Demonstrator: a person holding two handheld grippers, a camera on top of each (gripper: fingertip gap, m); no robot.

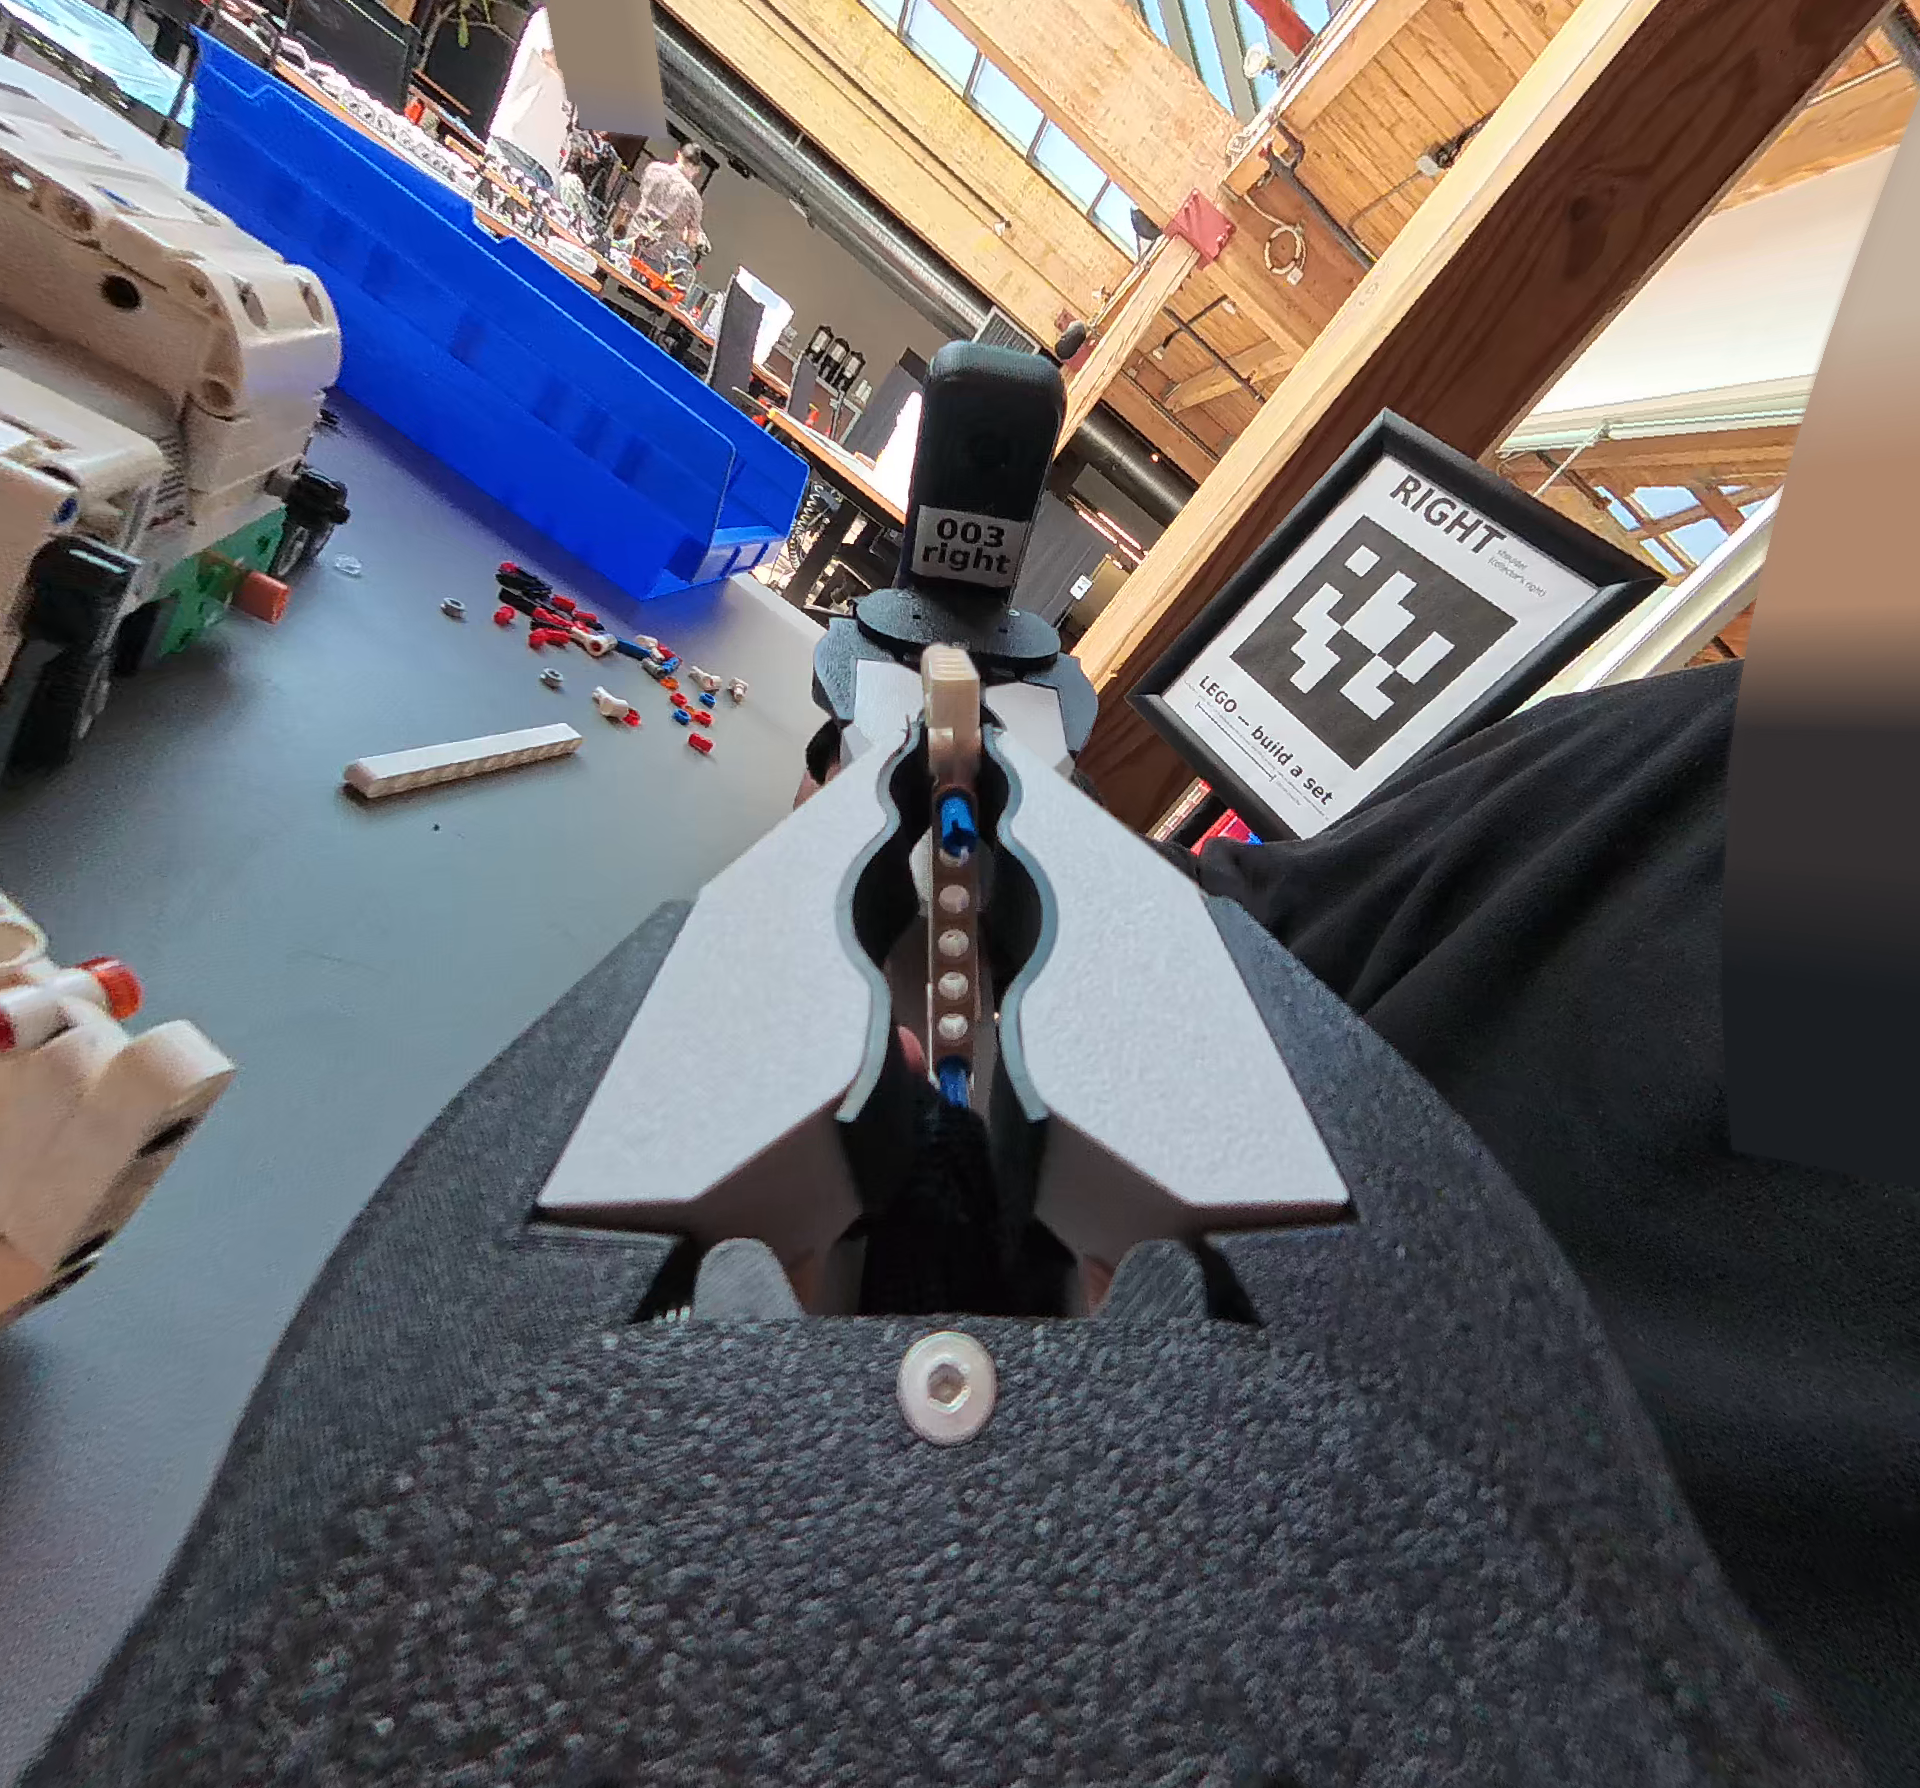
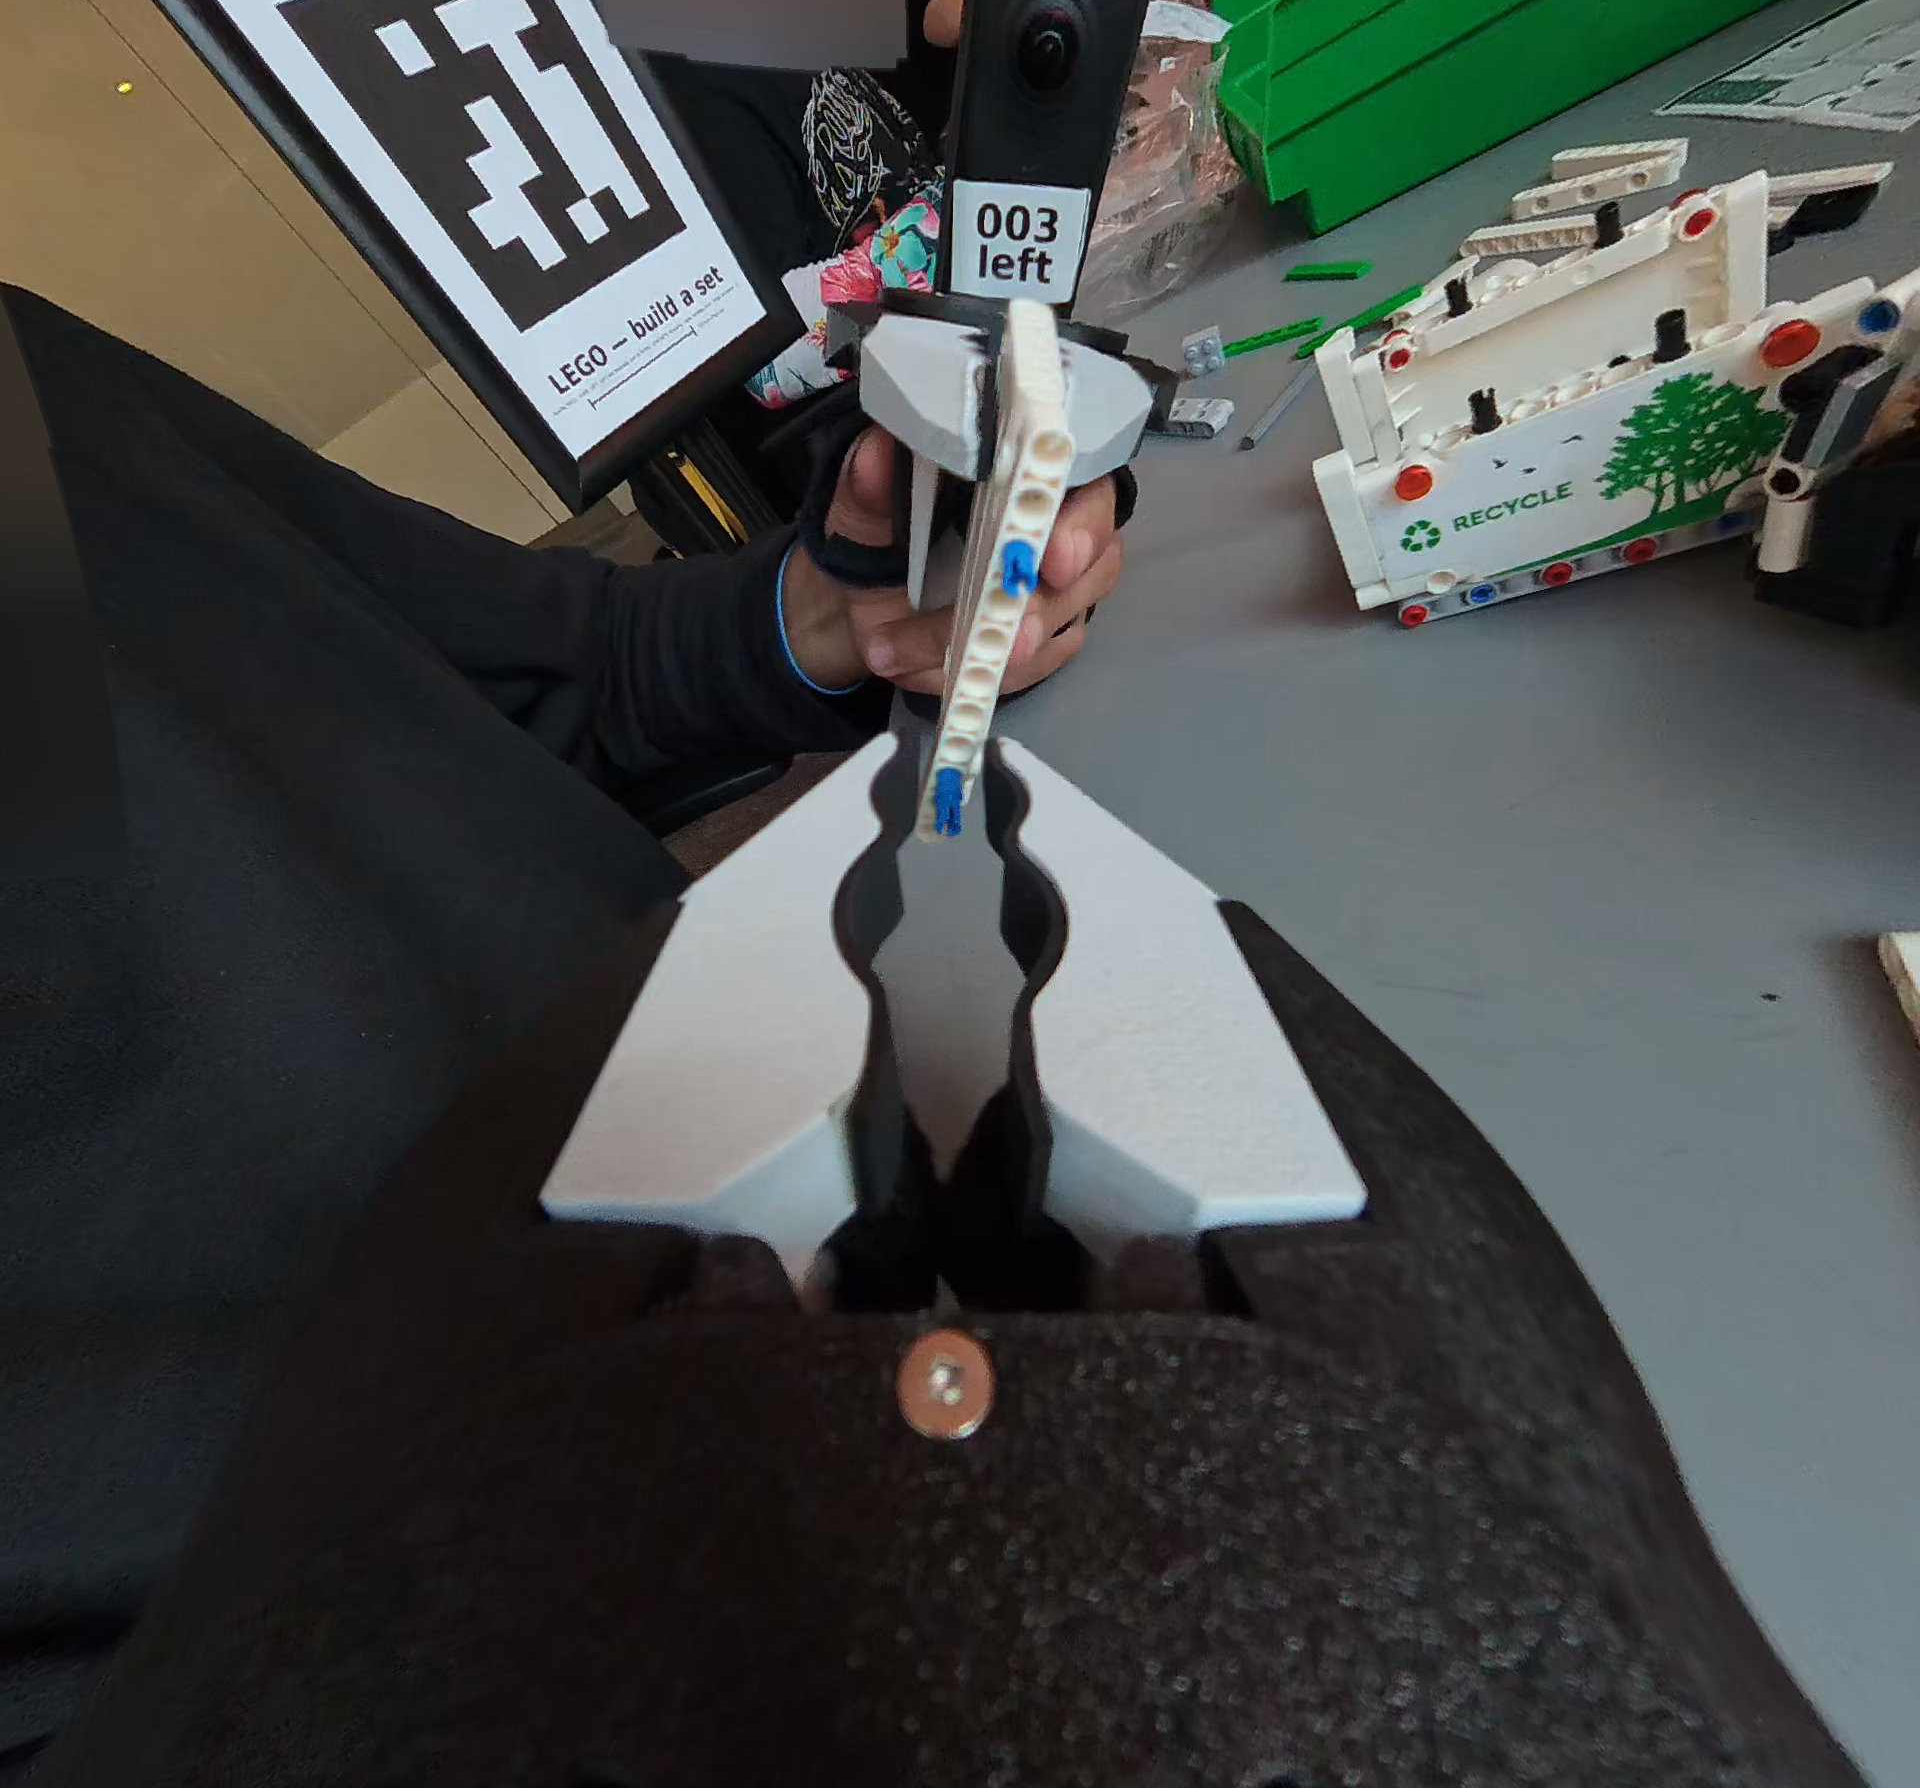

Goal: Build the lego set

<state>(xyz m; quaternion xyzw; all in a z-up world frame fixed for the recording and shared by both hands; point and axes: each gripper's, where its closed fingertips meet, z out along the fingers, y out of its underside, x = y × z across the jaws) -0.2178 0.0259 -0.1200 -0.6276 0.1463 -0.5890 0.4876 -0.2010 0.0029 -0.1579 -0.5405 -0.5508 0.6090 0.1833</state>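
Between the narrow jaws of the left gripper sits the white holed beam, pinched across its thin sides and running lengthwise down the gap, with two blue pins pushed into its holes. Its free end reaches the right gripper, whose jaws are also nearly together. That end, with one blue pin, lies between their tips, but whether they actually press on it I cannot tell. The beam looks like light, rigid plastic with smooth, slippery faces, so it should not bend, though it could pivot or slide in a loose pinch. The best hold is probably across the flat sides near an end, well clear of the pins, which would pop out or jam if squeezed. Both tools are held up off the grey counter, pointing almost straight at each other. In the right wrist view the person's hand wraps the left tool's handle from below, a dark sleeve behind it. Farther out on the counter stands the partly built white truck body with a green tree print, with a green bin behind it. On the other side are a scatter of small red and blue pins, a loose white beam and a blue bin.
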